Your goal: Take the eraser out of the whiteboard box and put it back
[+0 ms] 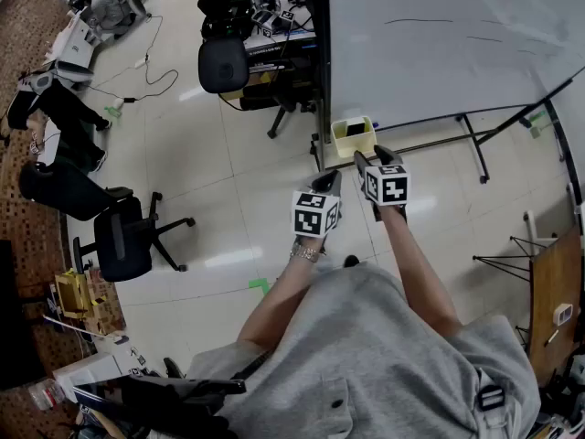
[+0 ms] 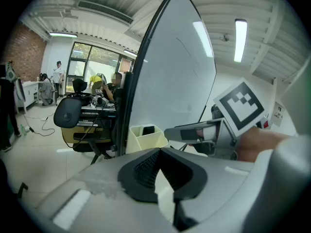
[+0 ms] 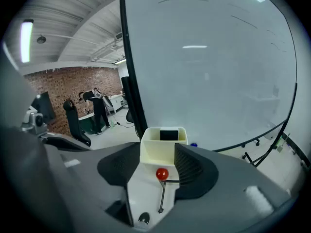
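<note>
Bright, even light; fisheye-warped edges

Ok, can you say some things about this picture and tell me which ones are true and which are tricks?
1. The eraser is sitting inside the box. True.
2. The right tool is squeezing the eraser. False: its jaws are apart with nothing between them, and the eraser is in the box ahead of it.
3. The box hangs at the bottom corner of the whiteboard. True.
4. The box is bright red. False: it is pale yellow.
5. A black office chair stands on the floor to the person's left. True.
</note>
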`<state>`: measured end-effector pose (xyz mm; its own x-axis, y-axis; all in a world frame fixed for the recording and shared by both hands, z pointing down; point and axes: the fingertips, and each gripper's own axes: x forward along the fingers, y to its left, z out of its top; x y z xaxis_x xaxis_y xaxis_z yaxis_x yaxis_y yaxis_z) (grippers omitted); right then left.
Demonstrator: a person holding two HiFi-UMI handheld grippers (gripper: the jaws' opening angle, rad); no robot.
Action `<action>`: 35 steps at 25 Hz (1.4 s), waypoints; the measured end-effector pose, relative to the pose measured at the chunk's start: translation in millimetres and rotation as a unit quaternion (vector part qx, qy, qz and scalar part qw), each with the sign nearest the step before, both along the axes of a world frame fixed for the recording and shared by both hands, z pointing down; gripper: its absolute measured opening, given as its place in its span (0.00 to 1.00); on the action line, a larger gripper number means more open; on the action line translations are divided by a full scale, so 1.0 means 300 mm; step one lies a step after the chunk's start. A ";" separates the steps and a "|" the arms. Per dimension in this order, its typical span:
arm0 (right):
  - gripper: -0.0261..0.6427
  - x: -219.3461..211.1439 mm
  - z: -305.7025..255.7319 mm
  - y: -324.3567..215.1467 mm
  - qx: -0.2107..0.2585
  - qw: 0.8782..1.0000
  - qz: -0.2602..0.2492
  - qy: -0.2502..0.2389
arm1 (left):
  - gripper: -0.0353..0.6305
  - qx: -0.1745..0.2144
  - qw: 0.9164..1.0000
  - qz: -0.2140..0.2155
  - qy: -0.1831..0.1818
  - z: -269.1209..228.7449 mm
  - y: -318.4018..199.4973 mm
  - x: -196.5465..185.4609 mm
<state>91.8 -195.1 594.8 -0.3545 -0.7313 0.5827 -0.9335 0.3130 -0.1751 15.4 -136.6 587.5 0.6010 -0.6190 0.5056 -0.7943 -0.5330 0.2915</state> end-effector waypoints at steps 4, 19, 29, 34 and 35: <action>0.41 -0.025 -0.009 -0.160 0.000 1.000 0.022 0.008 | 0.06 -0.009 1.000 -0.008 0.004 0.026 -0.081 -0.080; 0.43 -0.050 0.192 -0.342 -0.082 0.995 0.031 0.051 | 0.06 -0.007 0.999 -0.041 0.004 0.006 -0.260 -0.113; 0.41 0.006 -0.156 -0.236 0.010 1.000 0.015 0.012 | 0.06 0.001 0.999 -0.041 0.003 -0.016 -0.264 -0.120; 0.41 -0.003 -0.166 -0.169 0.014 1.000 0.003 0.017 | 0.06 0.002 1.000 -0.030 0.003 -0.014 -0.247 -0.093; 0.41 -0.005 -0.162 -0.170 0.020 1.000 0.003 0.021 | 0.06 0.003 1.000 -0.027 0.002 -0.015 -0.242 -0.085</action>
